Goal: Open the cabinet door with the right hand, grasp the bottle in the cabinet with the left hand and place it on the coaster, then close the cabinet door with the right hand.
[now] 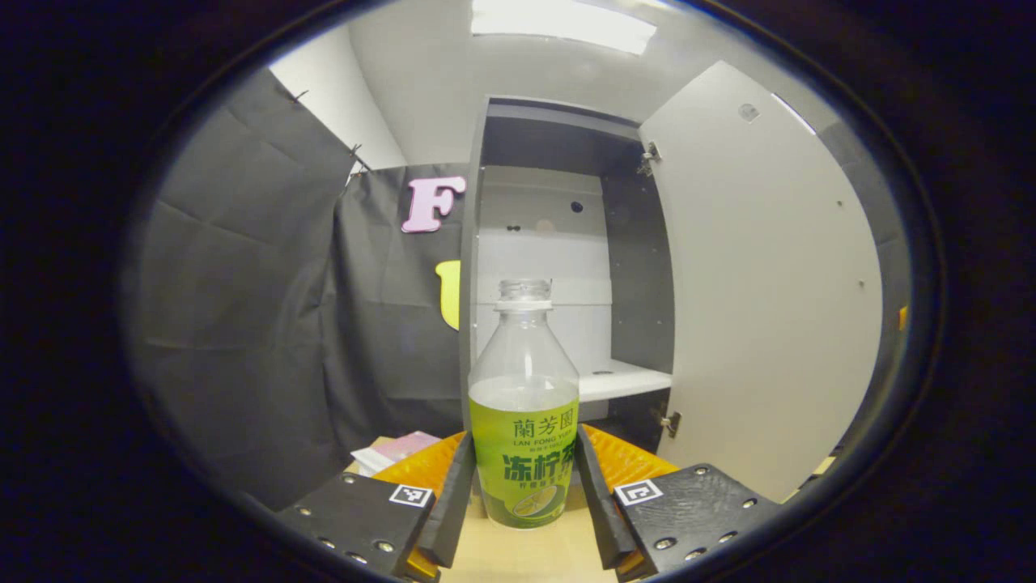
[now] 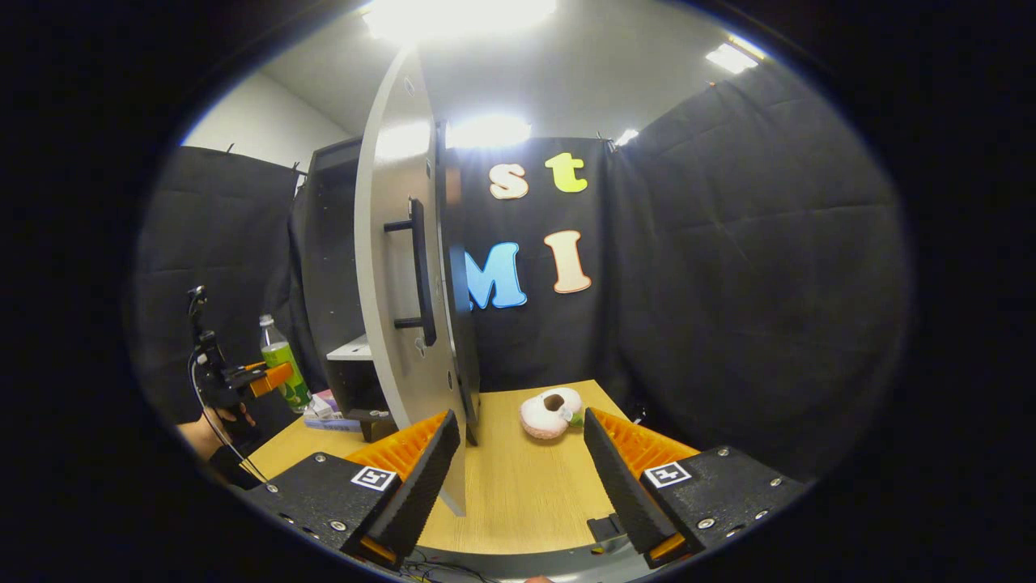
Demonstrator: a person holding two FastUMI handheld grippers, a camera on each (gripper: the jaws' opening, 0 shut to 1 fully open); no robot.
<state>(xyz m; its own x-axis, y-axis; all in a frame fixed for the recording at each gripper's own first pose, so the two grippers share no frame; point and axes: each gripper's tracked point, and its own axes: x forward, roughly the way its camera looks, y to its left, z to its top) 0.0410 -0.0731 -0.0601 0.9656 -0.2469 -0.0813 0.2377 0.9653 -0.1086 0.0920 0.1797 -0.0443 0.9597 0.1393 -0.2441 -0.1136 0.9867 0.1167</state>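
A clear bottle [image 1: 524,421] with a green label and a clear cap stands upright between the fingers of my left gripper [image 1: 524,478], which is shut on its label. The bottle is in front of the open cabinet [image 1: 558,243], low over the wooden table; I cannot tell if it touches. The white cabinet door [image 1: 769,283] is swung wide open on the right. In the right gripper view, the door [image 2: 396,324] with its black handle [image 2: 421,271] stands edge-on just beyond my open right gripper [image 2: 522,453]. Far left, the left gripper [image 2: 255,380] holds the bottle [image 2: 279,360].
A flat pink and white item [image 1: 396,449] lies on the table left of the bottle, also seen as a flat item [image 2: 324,405] by the cabinet's base. A white shelf [image 1: 623,376] sits inside the cabinet. A pale ring-shaped plush toy [image 2: 550,413] rests on the table [image 2: 526,502].
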